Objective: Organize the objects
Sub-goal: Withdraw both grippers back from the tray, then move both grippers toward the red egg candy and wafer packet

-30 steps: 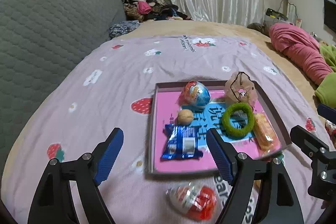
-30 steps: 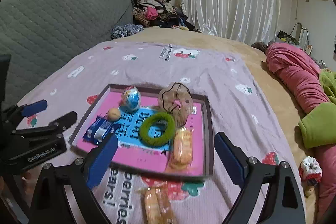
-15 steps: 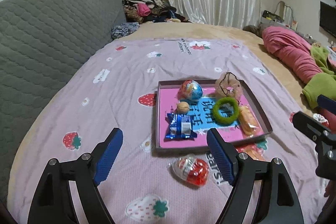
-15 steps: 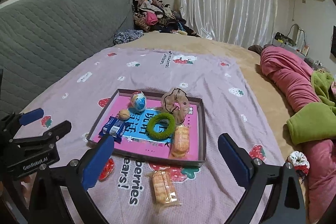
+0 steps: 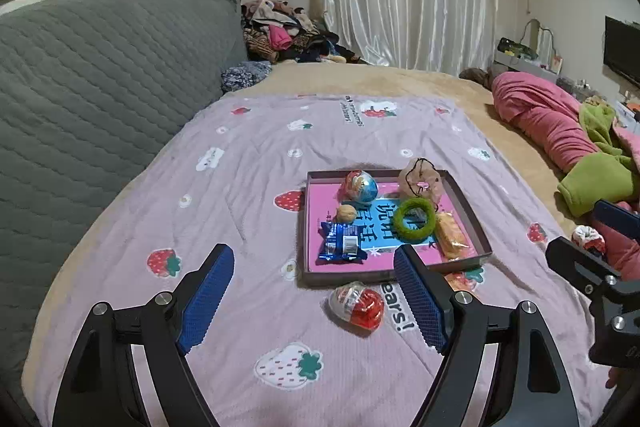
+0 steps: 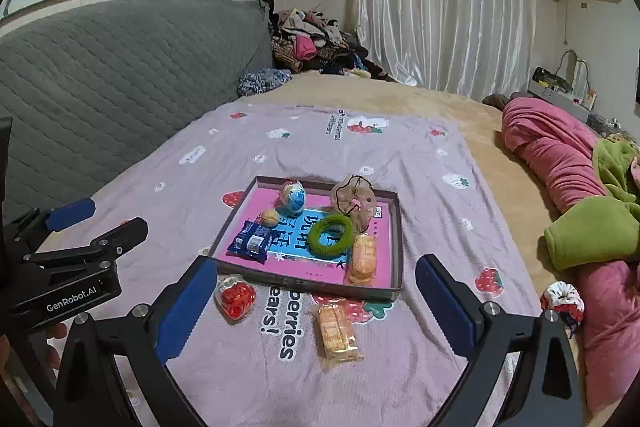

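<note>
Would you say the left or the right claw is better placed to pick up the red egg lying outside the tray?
Left, probably. The red egg lies between the open left claw fingers; the right claw frames the orange snack pack instead.

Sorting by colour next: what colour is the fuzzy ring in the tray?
Green ring; clearest in the right wrist view.

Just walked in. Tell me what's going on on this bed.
A person holds two grippers above a strawberry-print blanket, sorting small items into a pink tray. The left gripper and right gripper are both open and hold nothing; the right one's jaws have just been opening. The tray already contains a blue egg, a nut, a blue snack packet, a green hair tie, a beige scrunchie and an orange snack packet. A red egg and a second orange packet lie outside, in front of the tray.
</note>
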Motion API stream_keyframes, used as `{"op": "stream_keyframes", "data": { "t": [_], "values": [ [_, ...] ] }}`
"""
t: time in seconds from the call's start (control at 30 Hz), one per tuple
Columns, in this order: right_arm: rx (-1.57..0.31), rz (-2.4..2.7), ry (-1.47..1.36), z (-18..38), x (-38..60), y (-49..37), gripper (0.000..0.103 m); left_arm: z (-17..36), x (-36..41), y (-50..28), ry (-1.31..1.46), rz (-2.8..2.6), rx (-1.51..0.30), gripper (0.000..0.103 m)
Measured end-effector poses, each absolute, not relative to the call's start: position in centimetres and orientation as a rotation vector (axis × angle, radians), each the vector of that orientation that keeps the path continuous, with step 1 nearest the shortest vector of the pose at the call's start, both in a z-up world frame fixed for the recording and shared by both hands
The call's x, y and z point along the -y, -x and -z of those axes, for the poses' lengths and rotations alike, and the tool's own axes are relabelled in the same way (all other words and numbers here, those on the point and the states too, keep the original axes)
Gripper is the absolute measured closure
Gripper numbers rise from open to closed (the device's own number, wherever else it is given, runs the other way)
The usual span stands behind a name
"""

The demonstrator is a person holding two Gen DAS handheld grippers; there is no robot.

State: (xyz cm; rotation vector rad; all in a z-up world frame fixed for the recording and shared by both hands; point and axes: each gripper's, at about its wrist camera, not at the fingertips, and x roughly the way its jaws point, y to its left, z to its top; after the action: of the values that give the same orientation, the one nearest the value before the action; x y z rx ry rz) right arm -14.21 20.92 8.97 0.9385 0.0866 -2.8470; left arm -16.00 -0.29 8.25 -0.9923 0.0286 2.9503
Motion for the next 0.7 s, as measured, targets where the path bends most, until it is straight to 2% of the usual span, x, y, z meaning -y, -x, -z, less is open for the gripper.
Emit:
{"op": "stream_keyframes", "data": {
  "t": [0.4, 0.7],
  "values": [
    [-0.063, 2.828, -0.891, -11.8, -20.9, 10.3, 0.001, -11.3, 0.6, 11.1, 0.918, -2.976, -0.036, 0.02],
    [-0.117, 2.825, -0.892, -11.9, -20.3, 7.8, 0.001, -12.4, 1.0, 8.3, 0.893, -2.978, -0.022, 0.02]
  ]
}}
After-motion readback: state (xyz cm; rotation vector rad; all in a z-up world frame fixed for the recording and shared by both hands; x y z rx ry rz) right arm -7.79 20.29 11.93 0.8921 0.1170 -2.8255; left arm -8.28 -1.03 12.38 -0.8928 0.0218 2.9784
